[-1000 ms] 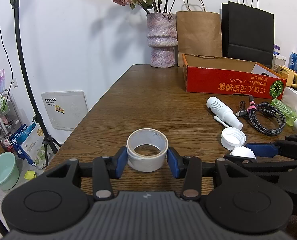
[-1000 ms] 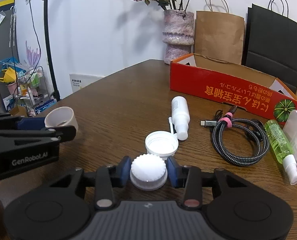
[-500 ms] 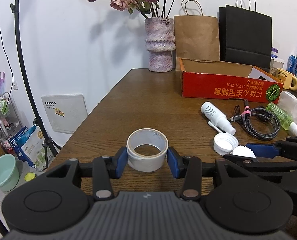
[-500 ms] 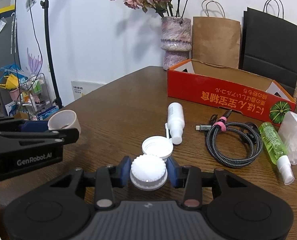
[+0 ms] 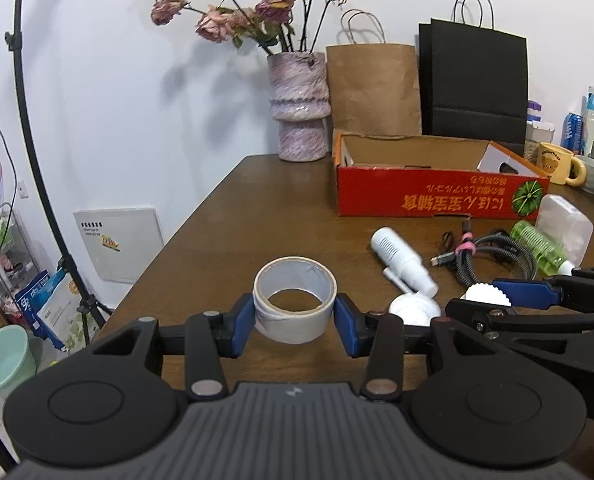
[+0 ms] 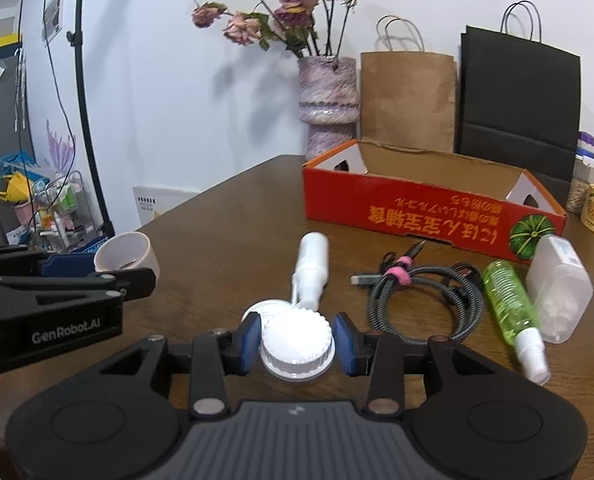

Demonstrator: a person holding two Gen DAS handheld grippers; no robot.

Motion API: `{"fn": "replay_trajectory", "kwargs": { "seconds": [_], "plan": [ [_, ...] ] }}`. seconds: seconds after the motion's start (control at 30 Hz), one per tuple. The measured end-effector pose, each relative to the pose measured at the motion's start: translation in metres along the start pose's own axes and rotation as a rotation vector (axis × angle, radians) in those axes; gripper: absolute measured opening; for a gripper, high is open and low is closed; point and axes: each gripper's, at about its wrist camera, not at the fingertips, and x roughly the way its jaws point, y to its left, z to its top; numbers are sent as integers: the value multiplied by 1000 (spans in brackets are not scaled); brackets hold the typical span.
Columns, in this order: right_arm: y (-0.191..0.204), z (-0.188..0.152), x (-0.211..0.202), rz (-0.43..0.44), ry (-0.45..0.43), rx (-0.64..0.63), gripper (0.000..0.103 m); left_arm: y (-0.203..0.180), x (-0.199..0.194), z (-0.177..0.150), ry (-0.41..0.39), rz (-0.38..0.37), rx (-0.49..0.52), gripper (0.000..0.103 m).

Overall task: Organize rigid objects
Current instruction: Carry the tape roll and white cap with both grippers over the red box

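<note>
My left gripper is shut on a white tape roll and holds it above the wooden table. My right gripper is shut on a white ribbed lid, also lifted. A second white lid lies on the table just beyond it. A white bottle, a coiled braided cable, a green spray bottle and a clear plastic box lie ahead. The open red cardboard box stands behind them. The tape roll also shows in the right wrist view.
A pink vase with dried roses, a brown paper bag and a black bag stand at the back. A yellow mug is at the far right. The table's left edge drops to floor clutter and a light stand.
Both grippers have risen and pulled back with their objects, so the table items sit lower and farther in view. The grips have not changed.
</note>
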Motion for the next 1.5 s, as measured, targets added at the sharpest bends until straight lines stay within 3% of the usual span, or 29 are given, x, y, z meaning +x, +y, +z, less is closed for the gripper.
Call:
{"fn": "replay_trajectory", "kwargs": {
  "seconds": [0.9, 1.5],
  "plan": [
    [-93, 55, -14, -121, -129, 44, 39, -83, 23, 77, -91, -98, 13, 44],
    [-140, 87, 9, -180, -163, 66, 39, -116, 61, 119, -110, -110, -29, 44]
  ]
}}
